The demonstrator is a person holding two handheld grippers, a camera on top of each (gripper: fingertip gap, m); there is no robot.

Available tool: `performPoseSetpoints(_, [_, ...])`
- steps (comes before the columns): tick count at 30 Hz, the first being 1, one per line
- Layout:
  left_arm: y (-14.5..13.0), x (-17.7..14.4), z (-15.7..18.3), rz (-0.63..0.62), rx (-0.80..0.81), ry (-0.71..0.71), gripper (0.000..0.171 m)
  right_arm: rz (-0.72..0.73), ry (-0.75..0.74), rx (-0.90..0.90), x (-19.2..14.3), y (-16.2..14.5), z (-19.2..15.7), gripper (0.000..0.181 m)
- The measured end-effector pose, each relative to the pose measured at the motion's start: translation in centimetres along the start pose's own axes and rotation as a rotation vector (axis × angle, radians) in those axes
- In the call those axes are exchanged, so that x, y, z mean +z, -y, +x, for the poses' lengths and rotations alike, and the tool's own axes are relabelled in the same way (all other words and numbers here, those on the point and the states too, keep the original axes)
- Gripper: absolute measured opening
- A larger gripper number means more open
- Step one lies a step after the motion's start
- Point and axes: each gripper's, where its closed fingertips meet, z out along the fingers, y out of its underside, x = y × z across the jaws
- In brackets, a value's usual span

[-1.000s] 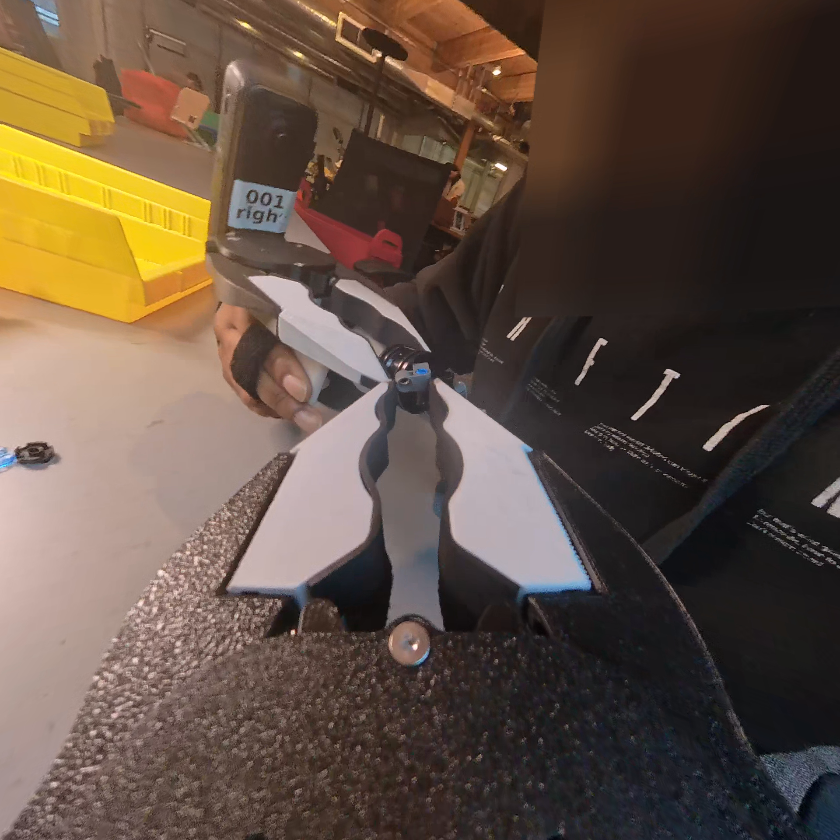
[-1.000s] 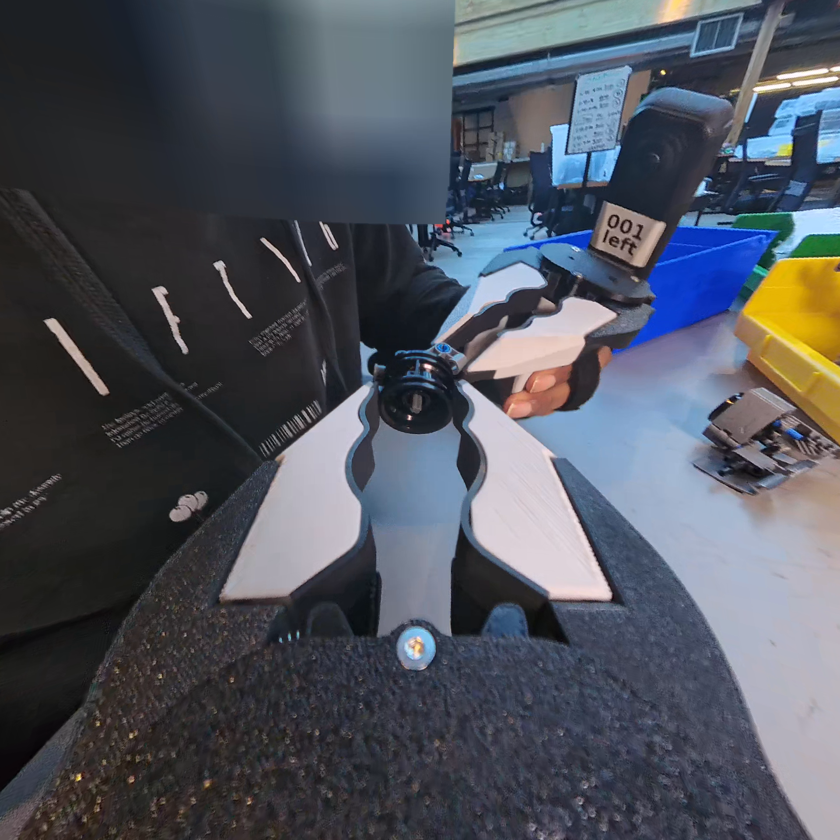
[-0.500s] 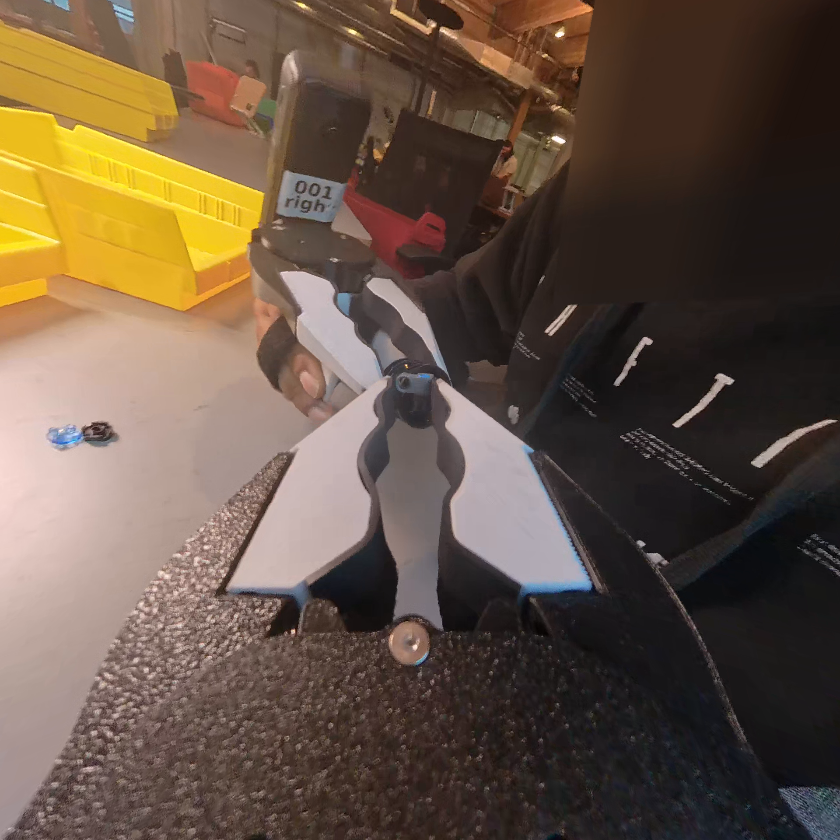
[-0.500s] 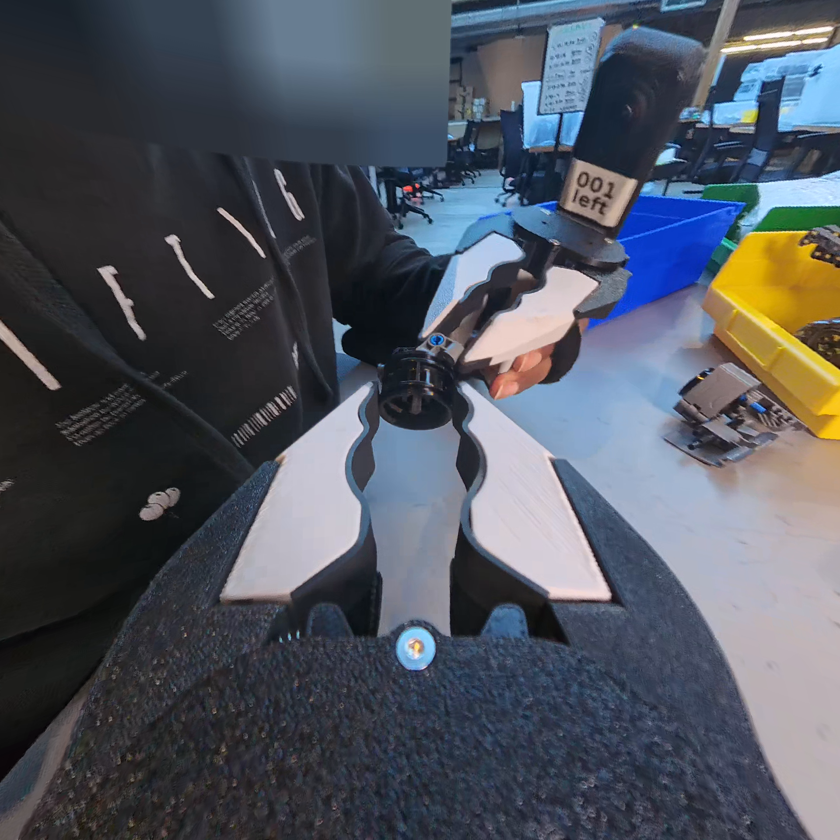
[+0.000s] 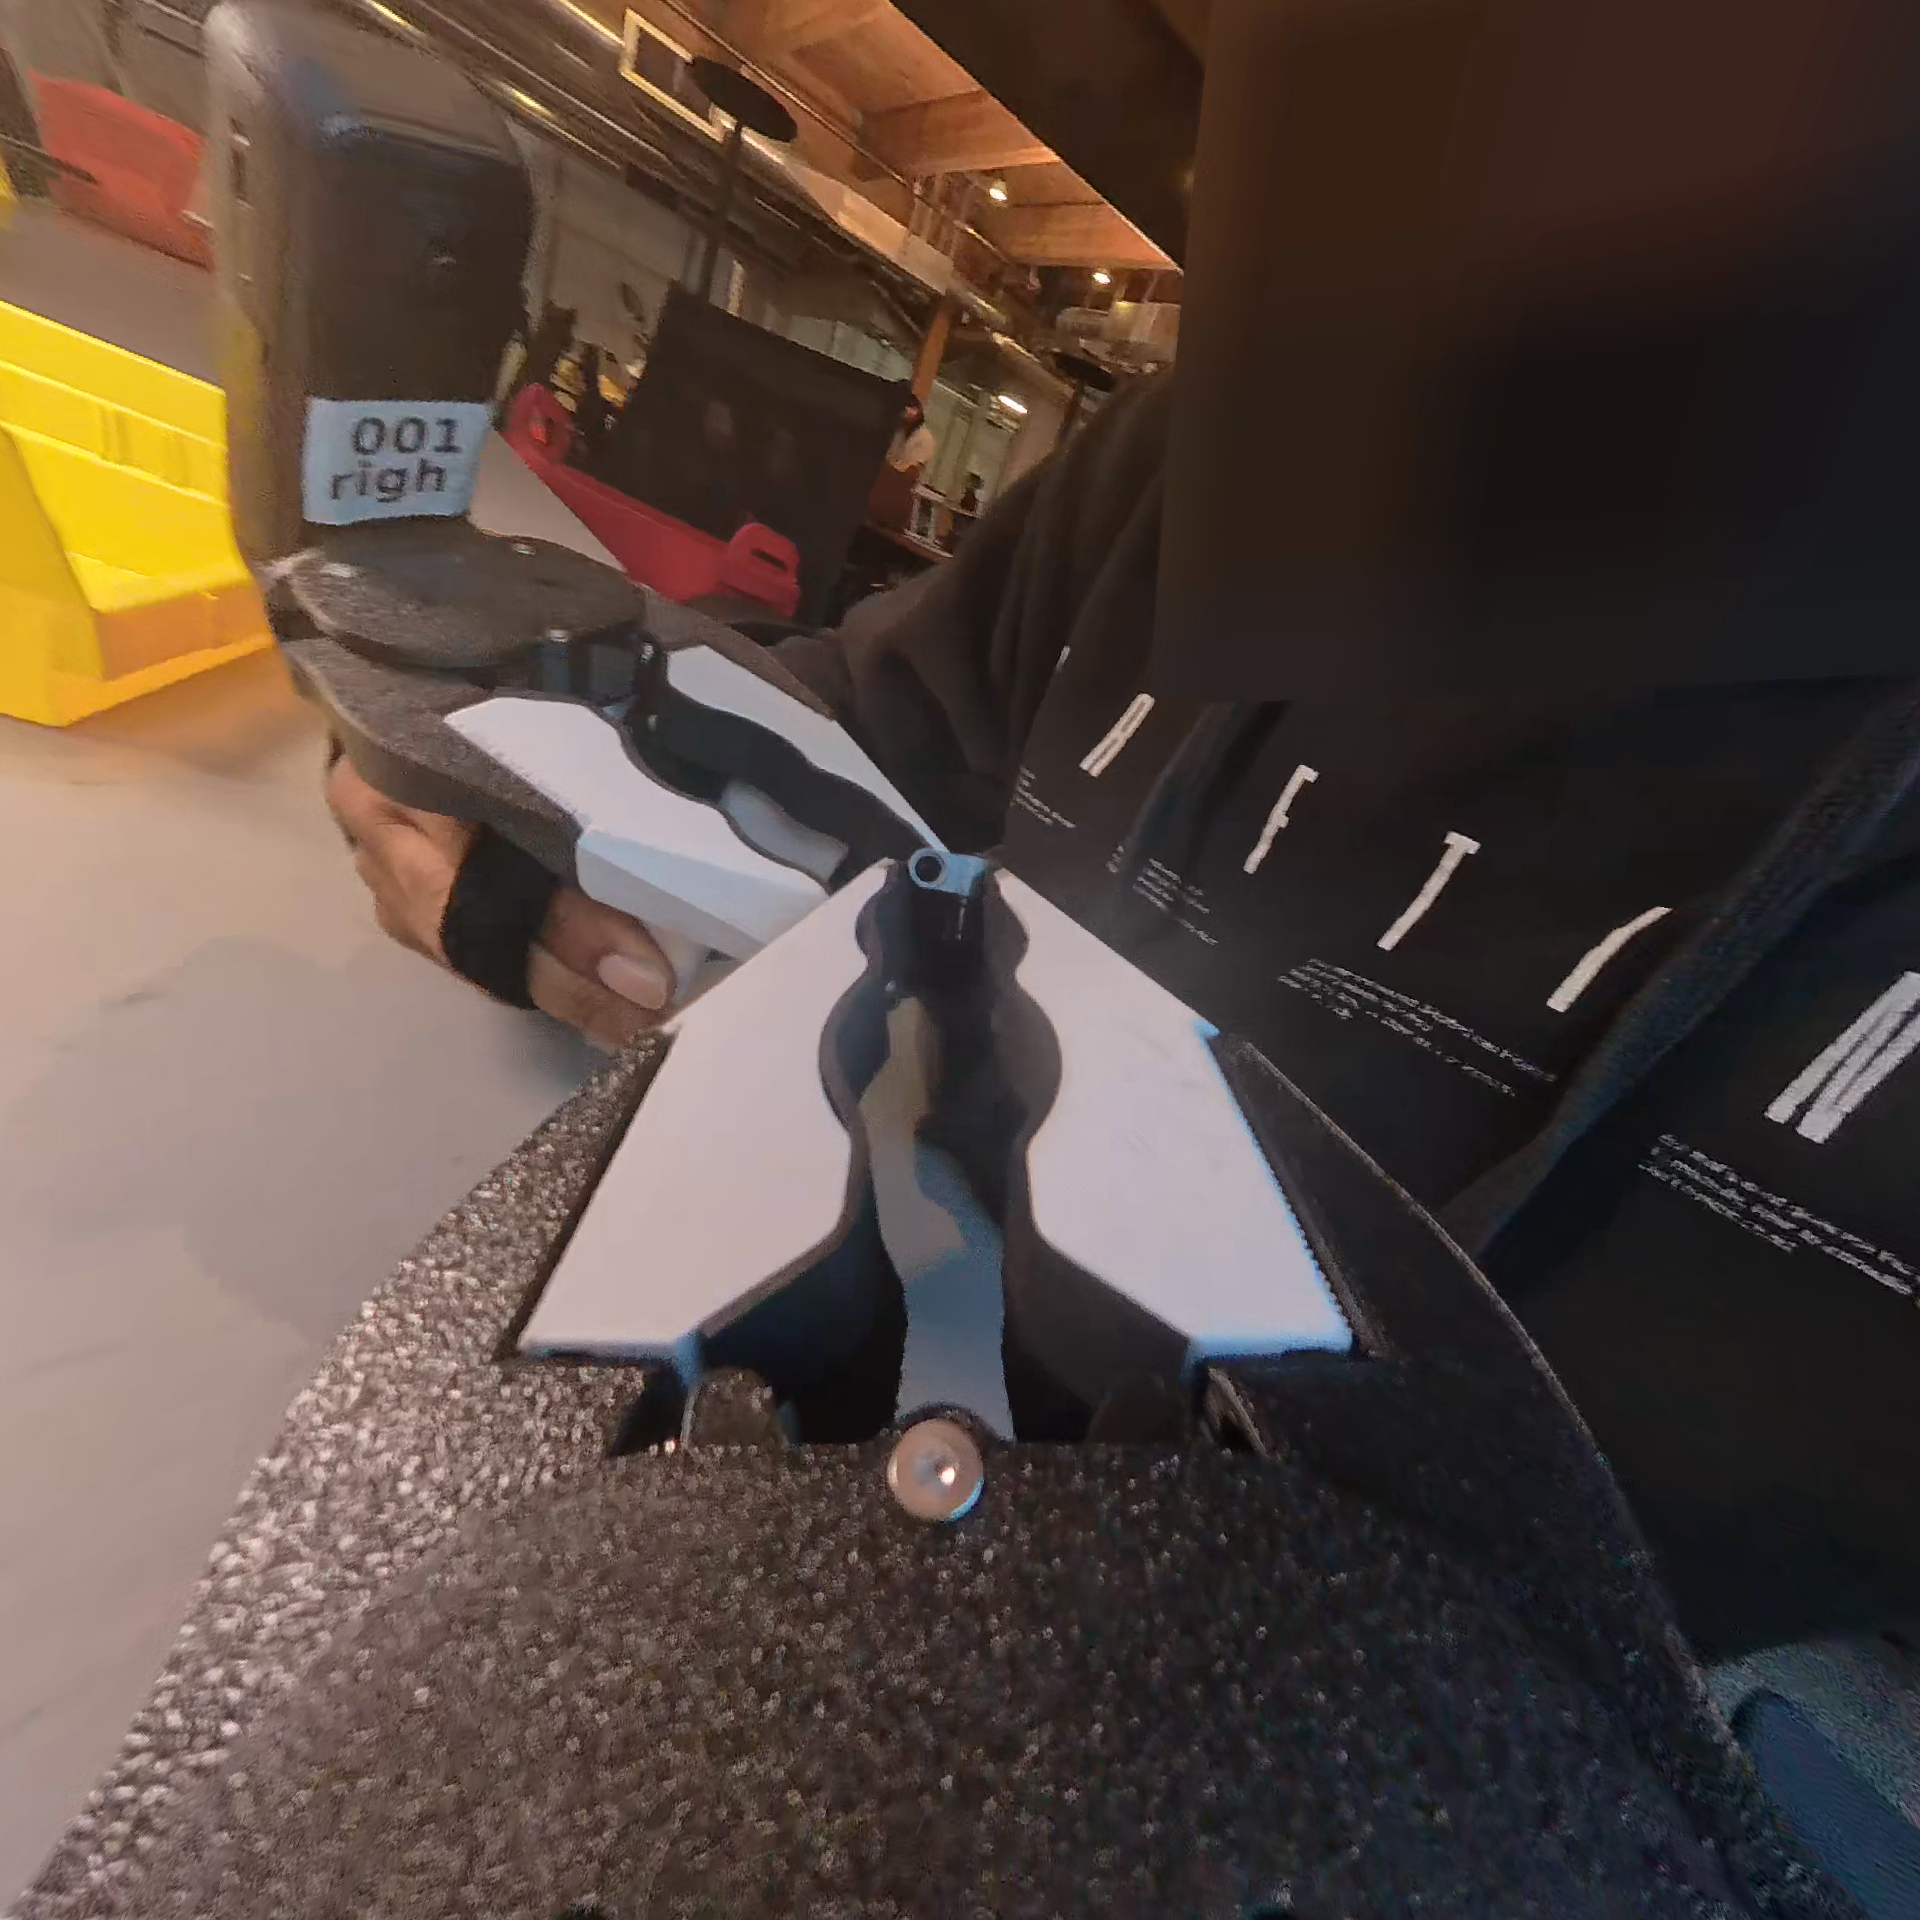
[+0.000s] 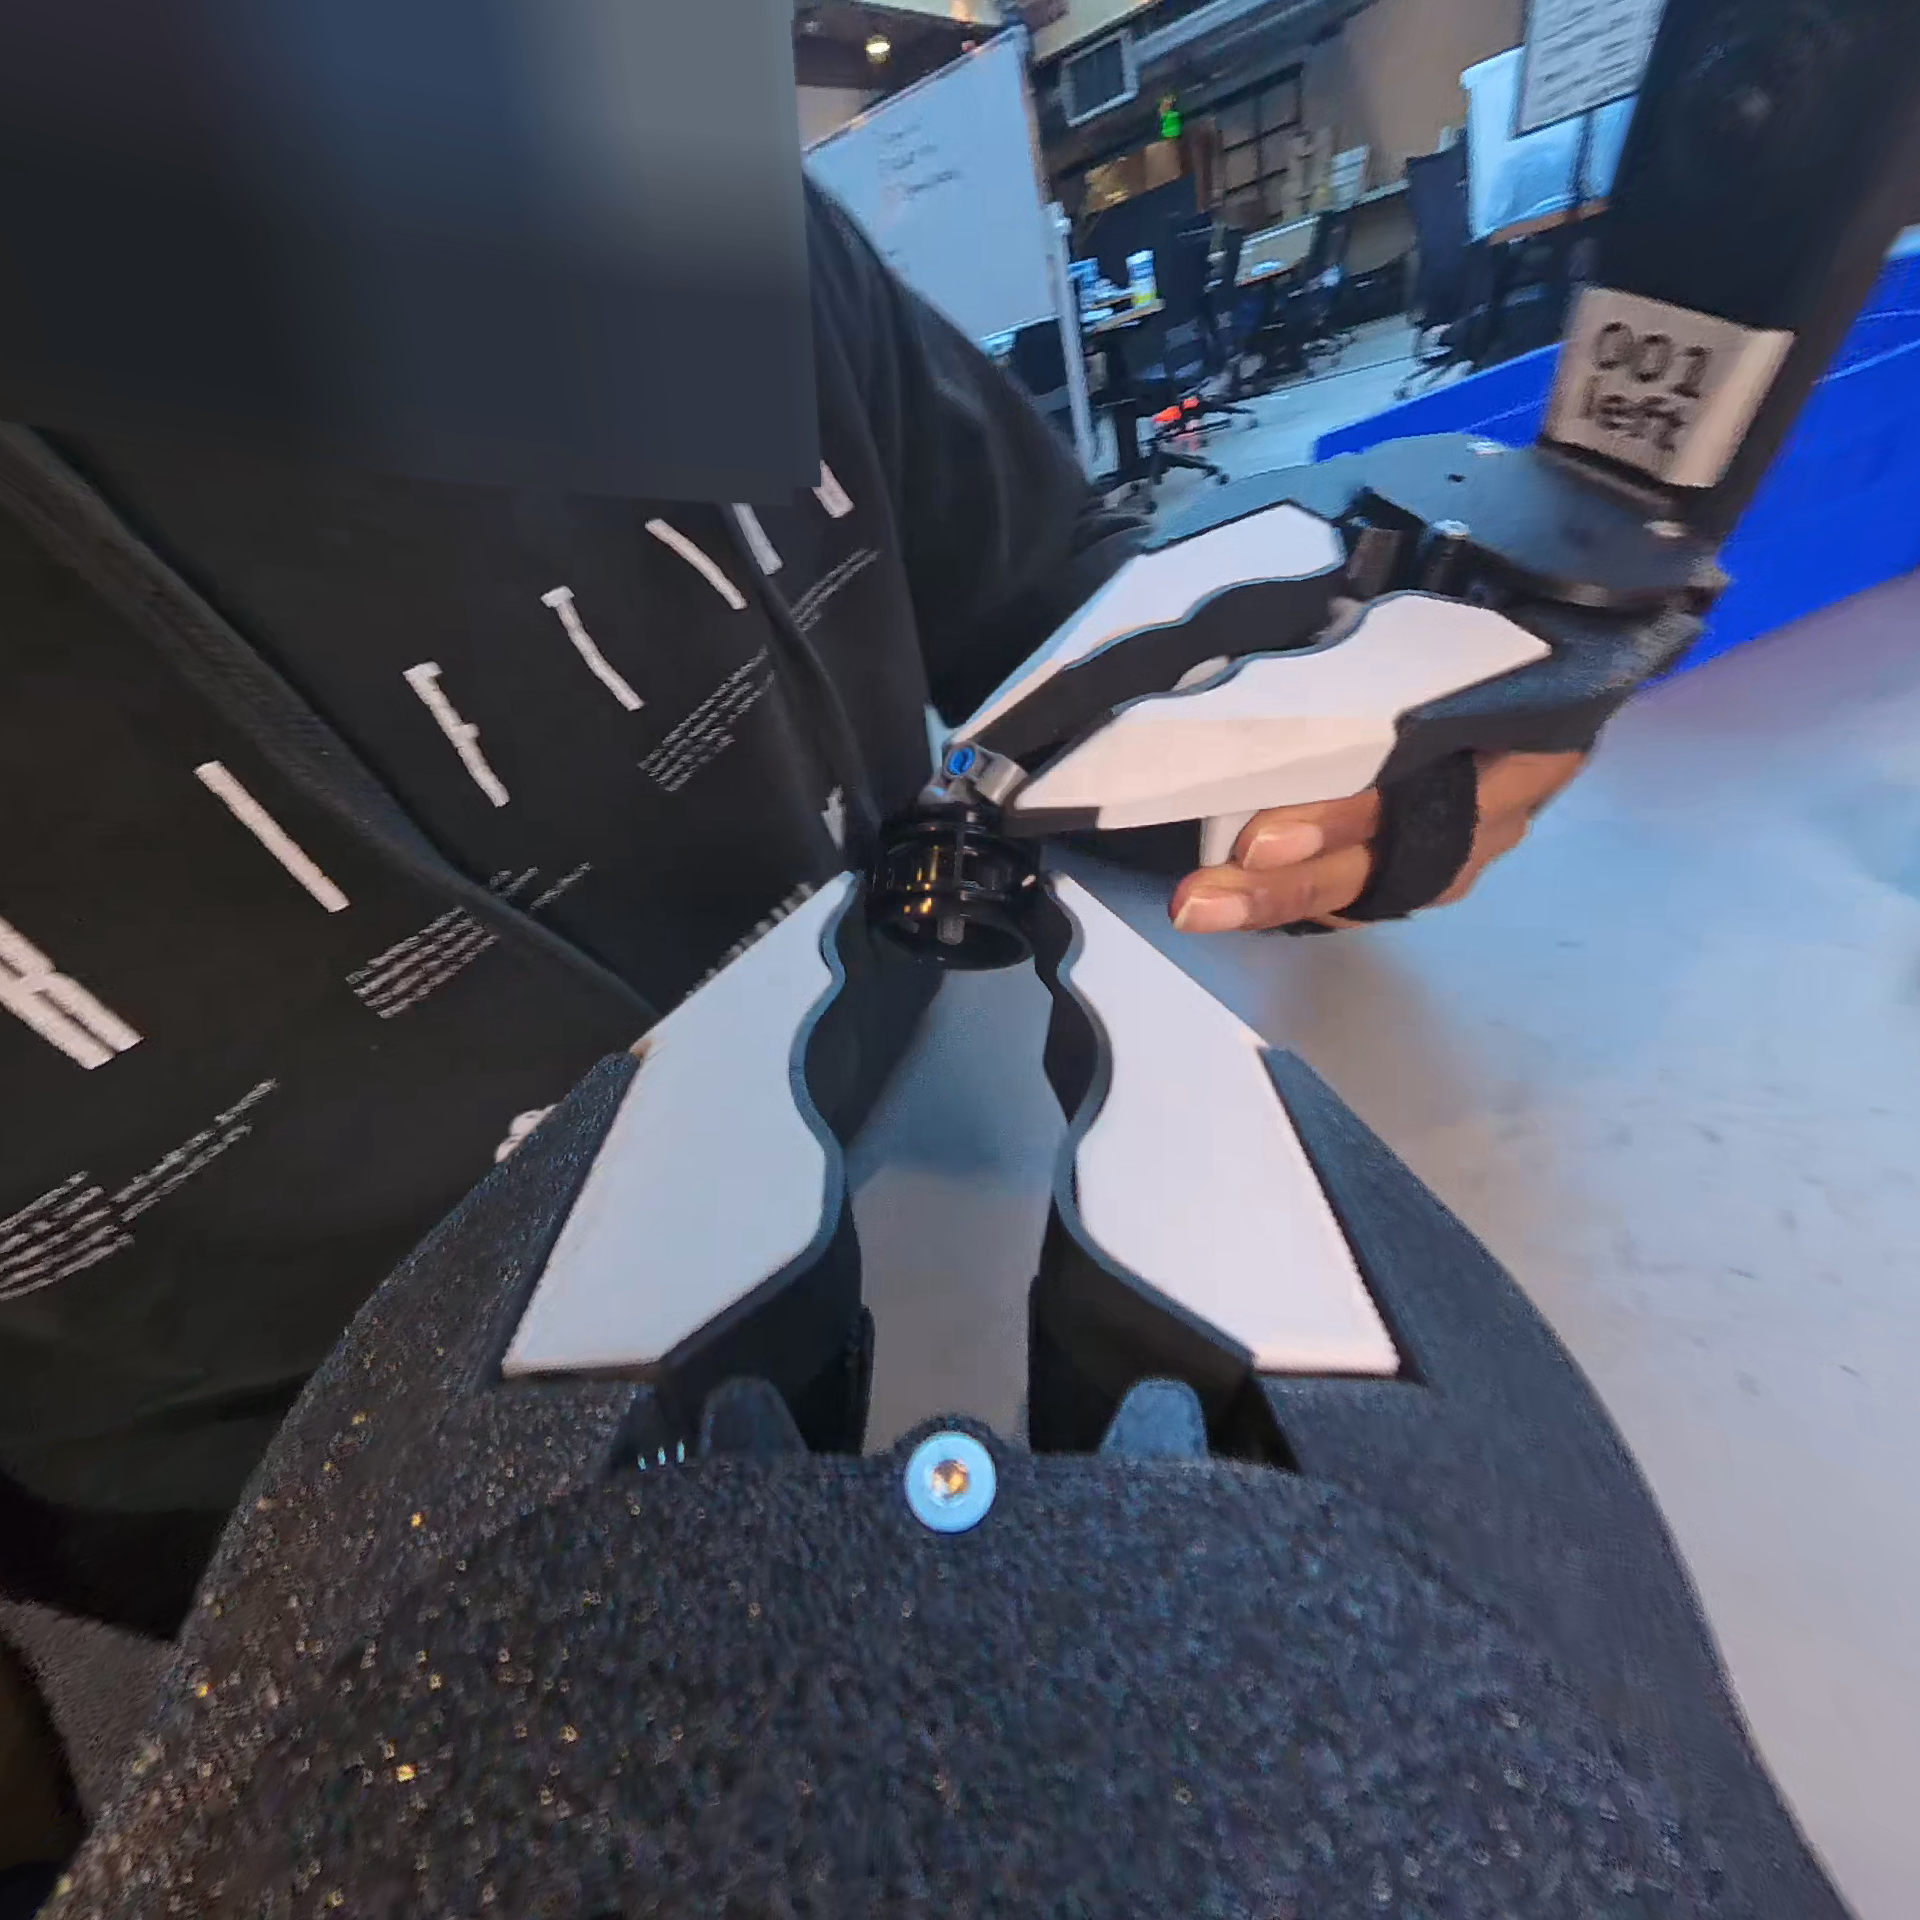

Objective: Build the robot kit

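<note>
While both tools meet tip to tip above the worktop (image 6: 1558, 1143), my right tool (image 6: 951, 914) clamps a black ring part (image 6: 951, 894); my left tool (image 5: 940, 894), from 2 o'clock, clamps its small grey fitting (image 5: 935, 868), probably to brace it.

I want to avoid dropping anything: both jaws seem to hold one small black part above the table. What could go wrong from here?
1. The left gripper pinches only the small grey end at its very tips, so it may slip out.
2. The right gripper holds the black ribbed cylinder also at the tips; twisting could pop it free onto the grey table.
3. The two grippers nearly touch, so they may knock together.
</note>
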Motion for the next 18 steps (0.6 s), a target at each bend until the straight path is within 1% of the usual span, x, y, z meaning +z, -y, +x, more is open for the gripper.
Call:
performPoseSetpoints(3, [0.2, -1.2, -1.4, -0.026, 0.072, 0.134, 0.013, -0.004, -0.126, -0.003, -0.9, 0.2, 1.7, 0.032])
performPoseSetpoints(5, [0.3, -2.1, -2.6, -0.037, 0.107, 0.249, 0.012, -0.015, -0.217, 0.021, -1.6, 0.1, 3.1, 0.032])
performPoseSetpoints(7, [0.5, -3.1, -4.0, -0.058, 0.162, 0.382, 0.004, -0.021, -0.301, 0.036, -2.4, -0.1, 4.4, 0.032])
performPoseSetpoints(8, [0.6, -3.5, -4.5, -0.071, 0.194, 0.441, 0.004, -0.025, -0.340, 0.043, -2.8, -0.2, 5.0, 0.032])
performPoseSetpoints(9, [0.8, -3.7, -4.8, -0.085, 0.222, 0.483, 0.009, -0.031, -0.373, 0.046, -3.1, -0.4, 5.5, 0.032])
performPoseSetpoints(11, [0.8, -3.9, -5.2, -0.113, 0.257, 0.533, 0.014, -0.035, -0.405, 0.053, -3.4, -0.5, 6.0, 0.032])
performPoseSetpoints(14, [0.4, -4.1, -5.9, -0.170, 0.322, 0.609, 0.018, -0.034, -0.412, 0.061, -3.3, -0.5, 6.1, 0.032])
performPoseSetpoints(18, [-0.5, -3.7, -6.3, -0.236, 0.365, 0.634, 0.021, -0.035, -0.417, 0.083, -3.2, -0.7, 6.3, 0.032])
